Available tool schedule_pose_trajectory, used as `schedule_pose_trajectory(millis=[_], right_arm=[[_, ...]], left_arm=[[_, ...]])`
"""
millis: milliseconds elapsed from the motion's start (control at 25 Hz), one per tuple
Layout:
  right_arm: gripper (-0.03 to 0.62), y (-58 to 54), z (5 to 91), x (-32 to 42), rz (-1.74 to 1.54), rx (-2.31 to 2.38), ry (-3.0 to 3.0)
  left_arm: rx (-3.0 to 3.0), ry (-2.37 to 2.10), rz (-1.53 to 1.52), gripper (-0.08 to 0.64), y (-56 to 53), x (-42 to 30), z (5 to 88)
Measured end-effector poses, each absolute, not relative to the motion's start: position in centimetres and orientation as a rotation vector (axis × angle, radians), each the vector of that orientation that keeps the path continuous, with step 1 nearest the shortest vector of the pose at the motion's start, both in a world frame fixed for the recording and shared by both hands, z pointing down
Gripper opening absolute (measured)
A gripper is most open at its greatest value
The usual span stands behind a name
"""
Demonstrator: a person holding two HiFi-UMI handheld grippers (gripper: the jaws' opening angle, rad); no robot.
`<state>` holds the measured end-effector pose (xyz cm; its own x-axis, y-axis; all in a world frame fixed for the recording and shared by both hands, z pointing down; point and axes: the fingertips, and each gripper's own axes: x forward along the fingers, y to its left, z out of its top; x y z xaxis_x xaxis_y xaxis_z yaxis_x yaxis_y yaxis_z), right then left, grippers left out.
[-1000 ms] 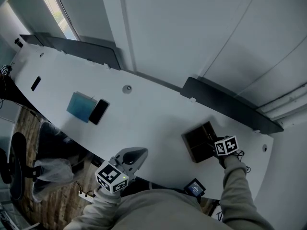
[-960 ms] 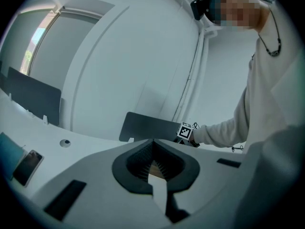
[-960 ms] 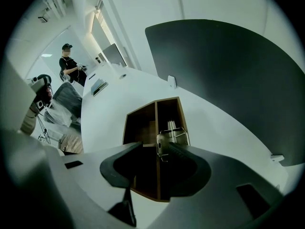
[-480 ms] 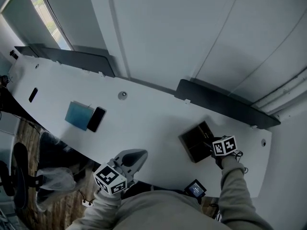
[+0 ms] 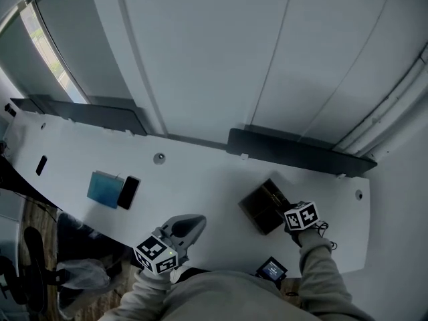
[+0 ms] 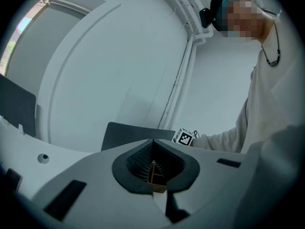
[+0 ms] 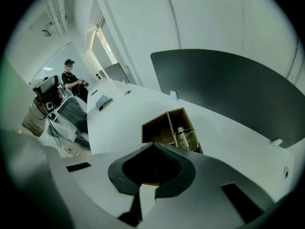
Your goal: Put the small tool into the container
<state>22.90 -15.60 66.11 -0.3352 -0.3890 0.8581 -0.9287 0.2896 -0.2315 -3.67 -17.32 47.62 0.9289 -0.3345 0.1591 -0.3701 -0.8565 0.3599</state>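
Now, right gripper [image 7: 153,151]: jaws just snapped together, nothing between them, above the container [image 7: 162,116].
Small tool [image 7: 187,138]: seemingly in the container's right compartment, mid-frame.
Left gripper [image 6: 153,149]: pressed together, idle.
Technique: lift straight, avoid the walls.

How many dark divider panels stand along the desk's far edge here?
2. The left panel stands near the window end; the right panel stands behind the wooden box. Others could lie outside the frame.
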Motion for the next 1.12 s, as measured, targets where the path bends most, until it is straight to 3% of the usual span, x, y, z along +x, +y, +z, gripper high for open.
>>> schedule_pose_trajectory(millis=[400, 1120], right_arm=[[0.020, -15.2, 62.4, 23.0, 0.940, 1.269, -1.909], [0.020, -10.3, 47.3, 20.1, 0.734, 1.373, -2.201]], left_arm=[[2.764, -0.345, 0.142, 0.001, -17.8, 0.5, 46.3], [2.827, -0.056, 0.123, 0.001, -14.4, 6.8, 42.7]])
